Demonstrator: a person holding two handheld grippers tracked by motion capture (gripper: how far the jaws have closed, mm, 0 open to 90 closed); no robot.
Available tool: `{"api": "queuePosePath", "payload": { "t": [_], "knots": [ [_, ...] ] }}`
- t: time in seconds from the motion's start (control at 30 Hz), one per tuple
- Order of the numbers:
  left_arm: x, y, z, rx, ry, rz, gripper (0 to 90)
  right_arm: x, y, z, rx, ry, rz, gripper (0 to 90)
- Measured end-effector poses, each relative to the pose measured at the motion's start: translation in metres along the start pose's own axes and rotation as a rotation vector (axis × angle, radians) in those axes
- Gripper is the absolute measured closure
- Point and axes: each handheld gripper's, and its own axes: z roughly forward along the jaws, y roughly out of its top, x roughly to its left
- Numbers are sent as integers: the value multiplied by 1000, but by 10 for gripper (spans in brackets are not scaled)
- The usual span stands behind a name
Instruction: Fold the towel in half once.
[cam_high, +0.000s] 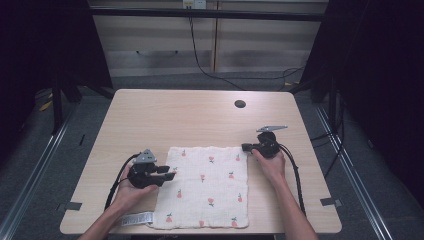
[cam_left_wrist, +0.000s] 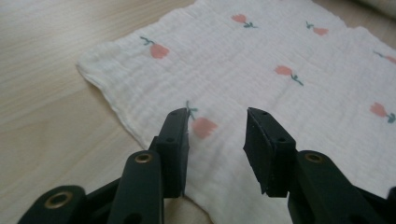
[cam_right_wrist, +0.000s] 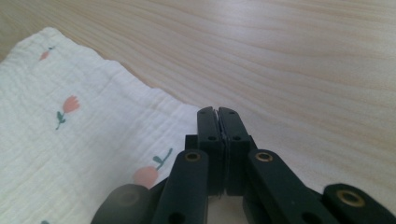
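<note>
High view, table: a pale wood table (cam_high: 165, 112) with a round dark hole (cam_high: 240, 104) toward its far right.
High view, cloth: a white cloth (cam_high: 205, 187) printed with small red flowers lies flat and spread out on the near middle of the table, its near edge close to the table's near edge.
High view, label: a small white label (cam_high: 136, 218) sticks out from the cloth's near left corner onto the wood.
High view, my left gripper: my left gripper (cam_high: 169, 172) sits in my left hand (cam_high: 131, 190) at the cloth's left edge, jaws pointing right over the cloth.
High view, my right gripper: my right gripper (cam_high: 244, 147) is in my right hand (cam_high: 271, 164) at the cloth's far right corner, jaws pointing left.
Left gripper view, my jaws: my left gripper (cam_left_wrist: 217, 135) stands open with a clear gap and holds nothing.
Left gripper view, cloth: the cloth (cam_left_wrist: 261, 60) lies just beyond and below the jaws, one red flower (cam_left_wrist: 204, 126) showing in the gap; bare wood is to the left.
Right gripper view, my jaws: my right gripper (cam_right_wrist: 218, 114) has its jaws pressed together; I cannot tell whether any cloth is caught between them.
Right gripper view, cloth: the cloth (cam_right_wrist: 70, 140) spreads to the left, its edge running up to the jaws; bare table (cam_right_wrist: 303, 60) lies ahead and to the right.
</note>
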Motion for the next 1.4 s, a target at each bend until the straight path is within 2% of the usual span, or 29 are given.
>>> {"api": "queuePosePath", "payload": {
  "t": [0.07,0.1,0.23,0.3,0.37,0.47,0.63,0.73,0.77,0.8,0.87,0.9,0.97,1.03,1.13,1.17,1.33,1.4],
  "knots": [
    [3,5,-1,-6,20,-3,589,1,0,-2,-3,1,0,893],
    [4,8,-1,-18,16,-15,589,2,1,-3,-9,3,1,892],
    [14,24,5,-19,19,-16,559,5,5,-10,-37,22,-5,892],
    [24,33,11,-23,35,-20,551,6,6,-12,-39,23,-10,893],
    [33,38,16,-26,30,-42,553,6,6,-14,-41,28,-11,892],
    [44,45,26,-11,44,-38,568,6,1,-14,-48,32,-2,892],
    [58,48,29,-28,48,-59,611,8,0,-13,-56,44,6,892],
    [63,46,30,-15,60,-58,643,8,0,-13,-59,48,0,892],
    [66,46,32,-19,84,-68,648,8,0,-13,-58,49,1,892],
    [67,45,34,-15,81,-79,650,8,-1,-13,-56,50,8,892],
    [69,43,38,3,103,-65,652,8,-1,-12,-54,52,8,892],
    [70,42,41,6,98,-77,652,9,-2,-12,-51,51,3,892],
    [72,41,45,11,110,-77,651,8,-1,-11,-55,55,4,892],
    [74,40,47,11,101,-84,651,8,-1,-11,-54,55,6,891],
    [76,38,49,24,100,-75,657,8,-2,-11,-54,59,2,891],
    [76,37,49,13,91,-76,658,8,-2,-12,-54,58,4,891],
    [69,38,51,32,95,-20,657,7,-3,-13,-58,57,11,891],
    [66,38,52,33,94,8,698,8,-3,-13,-55,58,5,891]
  ]
}}
